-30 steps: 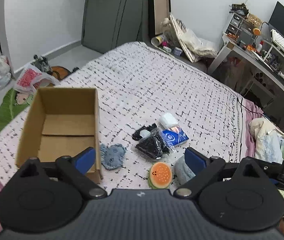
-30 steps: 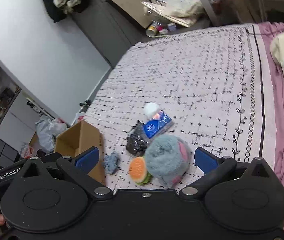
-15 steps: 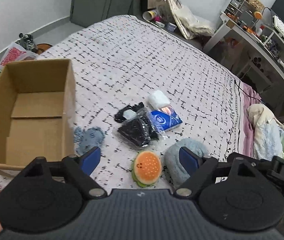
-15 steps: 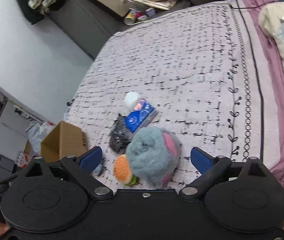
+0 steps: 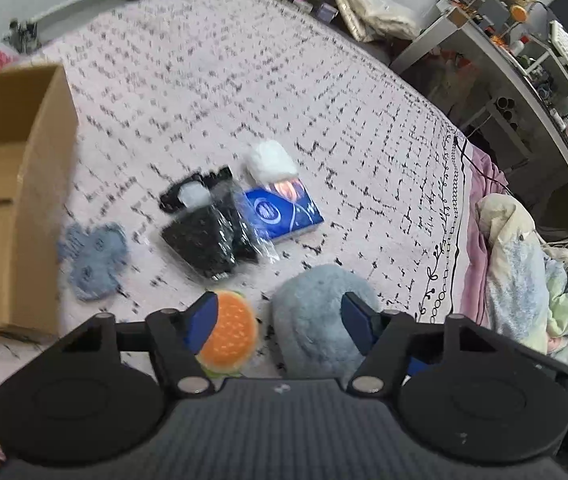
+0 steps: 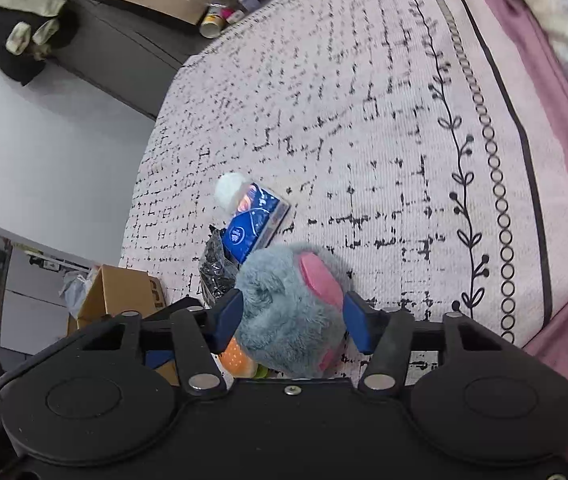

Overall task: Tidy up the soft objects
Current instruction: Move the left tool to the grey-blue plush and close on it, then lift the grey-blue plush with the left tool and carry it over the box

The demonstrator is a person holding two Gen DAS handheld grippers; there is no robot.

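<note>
While both grippers come down on the soft toys, the grips need squaring up before any lift.

From the left wrist, the left gripper (image 5: 280,316) has just been closing; its fingers (image 5: 202,322) are still apart, one against the burger (image 5: 230,334), the other over the grey plush (image 5: 316,320), so neither toy is gripped, and it should centre on the burger alone. Close by on the bed (image 5: 244,80) lie a blue plush (image 5: 94,258), a black bag (image 5: 208,236) and a tissue pack (image 5: 282,210); the box (image 5: 16,200) stands open at the left. From the right wrist, the right gripper (image 6: 292,314) has also just been closing, and its fingers (image 6: 228,314) flank the grey plush (image 6: 290,312) at the fur; I cannot tell if they press yet. Squeeze low and deep, as fur alone would likely slip.
</note>
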